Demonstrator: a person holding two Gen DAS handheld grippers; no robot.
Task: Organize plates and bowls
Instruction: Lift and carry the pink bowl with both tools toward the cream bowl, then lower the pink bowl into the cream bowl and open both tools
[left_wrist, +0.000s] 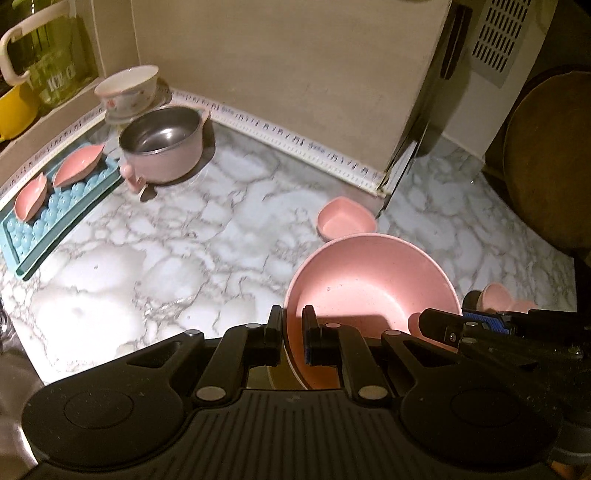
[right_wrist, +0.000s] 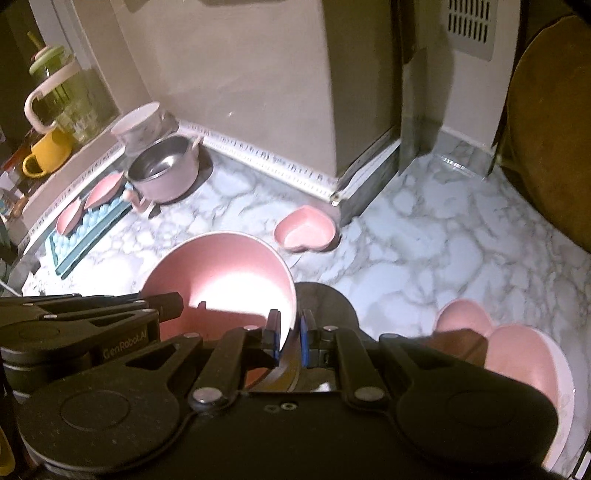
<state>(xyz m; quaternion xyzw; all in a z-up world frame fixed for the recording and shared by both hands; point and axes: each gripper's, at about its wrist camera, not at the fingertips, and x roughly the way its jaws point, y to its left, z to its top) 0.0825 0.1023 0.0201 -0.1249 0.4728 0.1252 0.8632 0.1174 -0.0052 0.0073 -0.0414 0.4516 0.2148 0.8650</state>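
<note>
A large pink bowl (left_wrist: 373, 280) is held above the marble counter by both grippers. My left gripper (left_wrist: 292, 325) is shut on its left rim. My right gripper (right_wrist: 290, 330) is shut on its right rim (right_wrist: 221, 273). A small pink heart dish (left_wrist: 345, 221) sits behind the bowl near the wall corner, also in the right wrist view (right_wrist: 304, 230). Two pink leaf dishes (left_wrist: 75, 168) lean on a blue drying tray (left_wrist: 70, 206). A steel-lined pink pot (left_wrist: 162, 146) and a floral bowl (left_wrist: 127, 90) stand at the back left.
A big pink heart plate (right_wrist: 517, 354) lies at the right front. A yellow mug (right_wrist: 48, 153) and a green jug (right_wrist: 62, 88) stand on the left ledge. A white appliance (left_wrist: 491, 62) and a dark round board (left_wrist: 550, 147) stand at the right.
</note>
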